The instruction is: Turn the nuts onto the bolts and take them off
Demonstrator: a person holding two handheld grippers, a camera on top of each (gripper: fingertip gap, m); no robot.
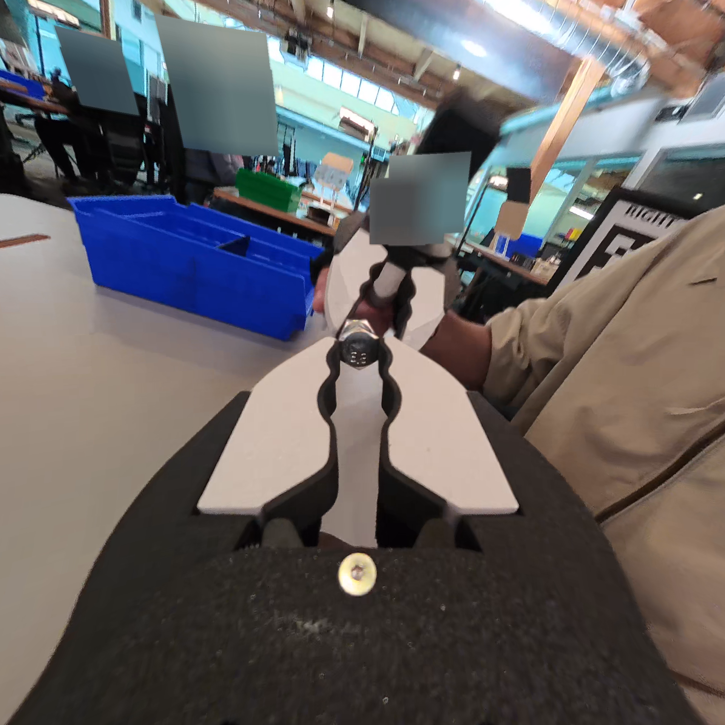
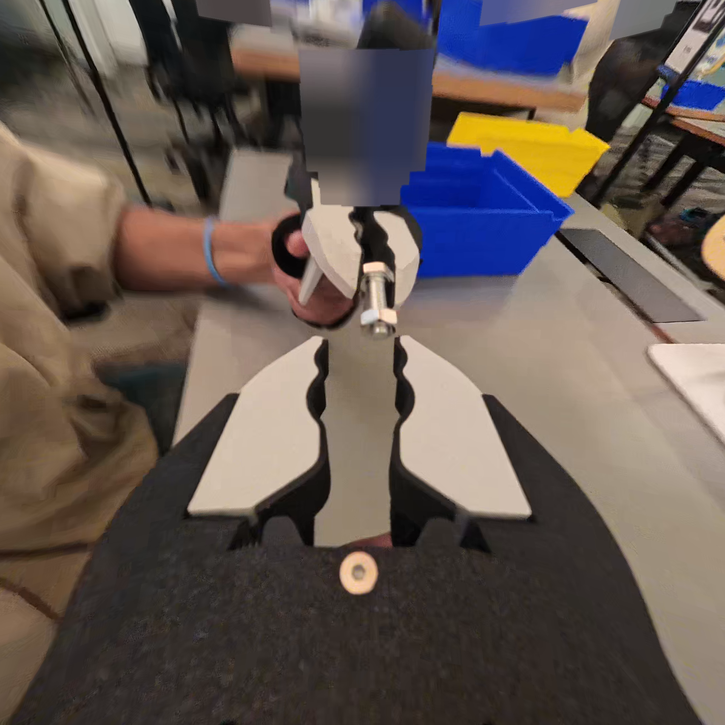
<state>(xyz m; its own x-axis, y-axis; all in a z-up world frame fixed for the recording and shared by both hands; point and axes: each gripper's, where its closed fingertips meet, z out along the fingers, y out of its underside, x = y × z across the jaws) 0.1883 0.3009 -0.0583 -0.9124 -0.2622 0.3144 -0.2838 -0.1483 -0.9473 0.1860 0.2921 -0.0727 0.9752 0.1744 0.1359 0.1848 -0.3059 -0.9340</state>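
The left gripper [image 1: 359,353] pinches a bolt [image 1: 357,347] by its head — the right gripper [image 1: 386,290] faces it just beyond, and a blue bin [image 1: 188,263] sits on the grey table [image 1: 98,392] behind

My left wrist cam sits close behind the left gripper [image 1: 359,353], looking along its fingers low over the grey table [image 1: 117,392]. Right wrist cam faces it from opposite. Both share the bolt [image 2: 376,298] and blue bin [image 1: 188,266].
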